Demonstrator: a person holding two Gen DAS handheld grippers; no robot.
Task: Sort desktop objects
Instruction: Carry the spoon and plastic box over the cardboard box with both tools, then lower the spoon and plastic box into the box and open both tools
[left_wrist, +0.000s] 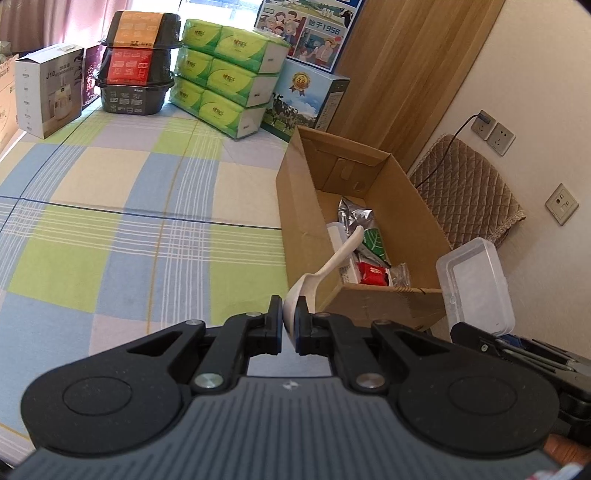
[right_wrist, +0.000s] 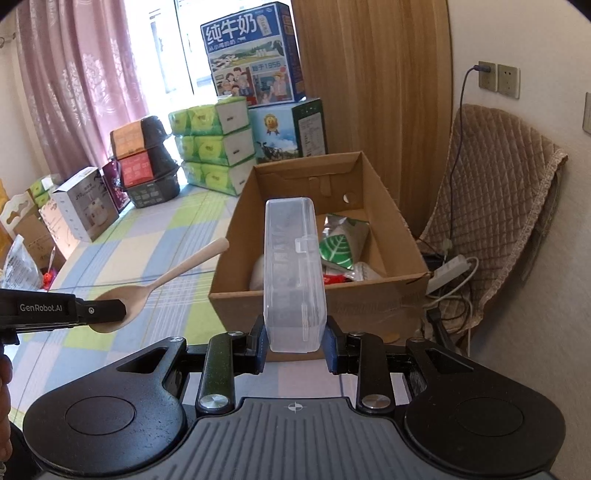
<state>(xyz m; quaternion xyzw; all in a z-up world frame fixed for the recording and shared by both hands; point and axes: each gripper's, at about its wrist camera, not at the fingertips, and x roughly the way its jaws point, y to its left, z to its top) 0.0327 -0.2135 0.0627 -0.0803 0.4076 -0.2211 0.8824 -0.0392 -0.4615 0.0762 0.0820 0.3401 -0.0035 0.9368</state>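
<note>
Open cardboard box (right_wrist: 317, 295) at the right edge of the checked worktop (left_wrist: 129, 206), directly ahead of both grippers, already holding a foil packet, a leaf-print packet and a red wrapper. Clear plastic case (right_wrist: 293, 273) carried upright, long axis pointing straight at the box, far end overlapping the near wall. Right gripper (right_wrist: 295, 347) clamped on the case's lower end; judged the nearer to the box. Wooden spoon (left_wrist: 325, 273) pinched by its bowl, handle angled up and right toward the box opening. Left gripper (left_wrist: 290, 325) closed on that bowl, held left of the box, above the worktop. Next likely called for: short forward carry, then release over the opening.
</note>
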